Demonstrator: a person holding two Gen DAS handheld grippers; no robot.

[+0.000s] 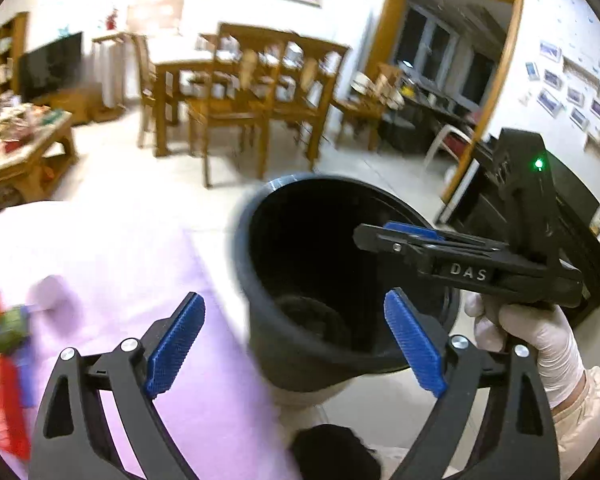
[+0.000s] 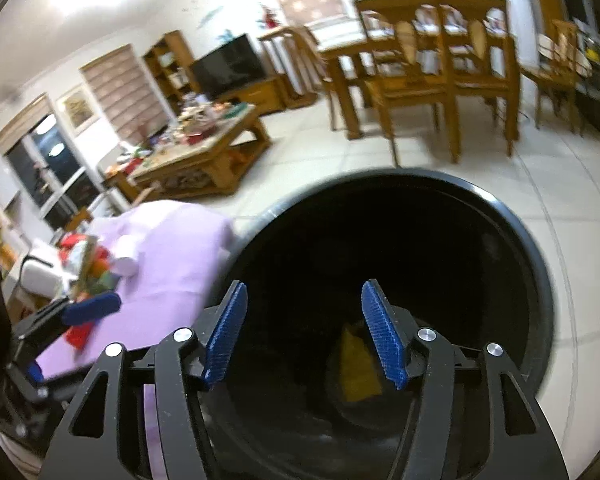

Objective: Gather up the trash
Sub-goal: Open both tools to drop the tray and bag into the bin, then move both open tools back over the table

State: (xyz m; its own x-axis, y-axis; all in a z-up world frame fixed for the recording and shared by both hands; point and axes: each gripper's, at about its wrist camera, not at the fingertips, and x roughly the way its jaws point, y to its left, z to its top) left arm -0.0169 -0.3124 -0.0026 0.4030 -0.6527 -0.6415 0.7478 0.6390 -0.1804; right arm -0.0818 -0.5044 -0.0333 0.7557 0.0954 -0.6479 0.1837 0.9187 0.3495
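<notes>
A black trash bin [image 1: 268, 344] stands on the tiled floor beside a surface covered in lilac cloth [image 1: 112, 264]. My left gripper [image 1: 296, 340] is open, its blue pads wide apart over the bin's near rim, with nothing between them. A gloved hand [image 1: 540, 344] holds my right gripper [image 1: 380, 238] over the bin's mouth. In the right wrist view that gripper [image 2: 304, 332] is open and empty above the bin [image 2: 512, 240], and a yellow scrap [image 2: 356, 368] lies inside. Colourful wrappers [image 2: 88, 264] and a white crumpled piece [image 2: 126, 260] lie on the cloth [image 2: 180, 248], near the left gripper [image 2: 64, 340].
A wooden dining table with chairs [image 2: 428, 68] stands behind the bin. A cluttered low coffee table [image 2: 204, 148] and a TV [image 2: 228, 66] are at the left. A doorway [image 1: 456, 64] and a dark cabinet [image 1: 580, 216] are at the right. Pale floor tiles [image 2: 560, 184] surround the bin.
</notes>
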